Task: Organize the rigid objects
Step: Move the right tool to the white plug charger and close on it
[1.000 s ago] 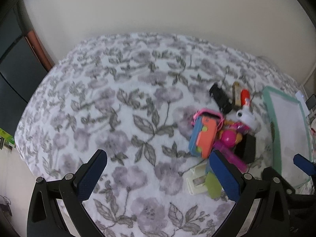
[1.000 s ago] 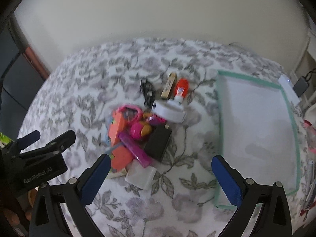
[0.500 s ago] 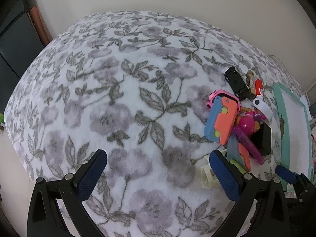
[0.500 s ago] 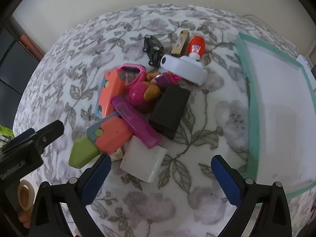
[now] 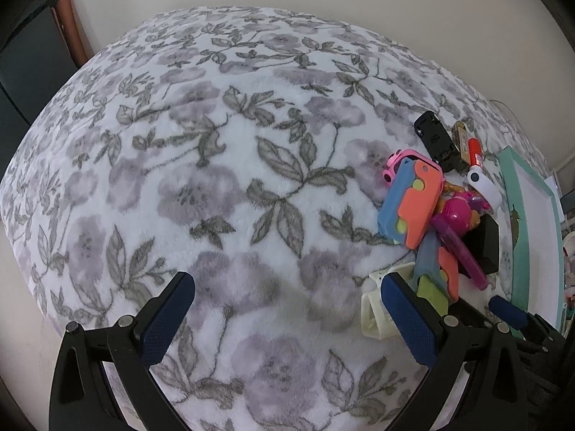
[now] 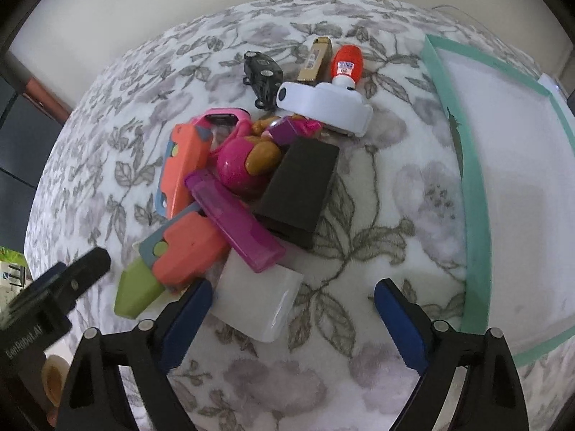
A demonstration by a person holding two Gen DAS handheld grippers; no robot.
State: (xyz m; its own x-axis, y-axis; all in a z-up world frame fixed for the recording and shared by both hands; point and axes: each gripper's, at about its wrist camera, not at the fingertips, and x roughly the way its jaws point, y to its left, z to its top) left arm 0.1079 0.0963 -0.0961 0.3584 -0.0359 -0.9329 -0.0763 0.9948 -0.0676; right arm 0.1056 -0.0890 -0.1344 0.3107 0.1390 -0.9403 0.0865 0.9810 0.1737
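Right gripper [image 6: 289, 305] hangs over the floral blanket [image 6: 377, 215], jaws just narrowed yet still apart, pads touching nothing. The white box [image 6: 257, 303] lies between them, hard by the left pad. Beyond the box sits the toy pile [image 6: 233, 179]; right of it, the green-rimmed tray [image 6: 478, 251].

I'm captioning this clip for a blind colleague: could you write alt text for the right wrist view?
The open right gripper, whose jaws have just been closing, hangs over a frosted white box at the near edge of a toy pile on a floral blanket. A black box and purple case lie behind; a teal-rimmed tray sits right.
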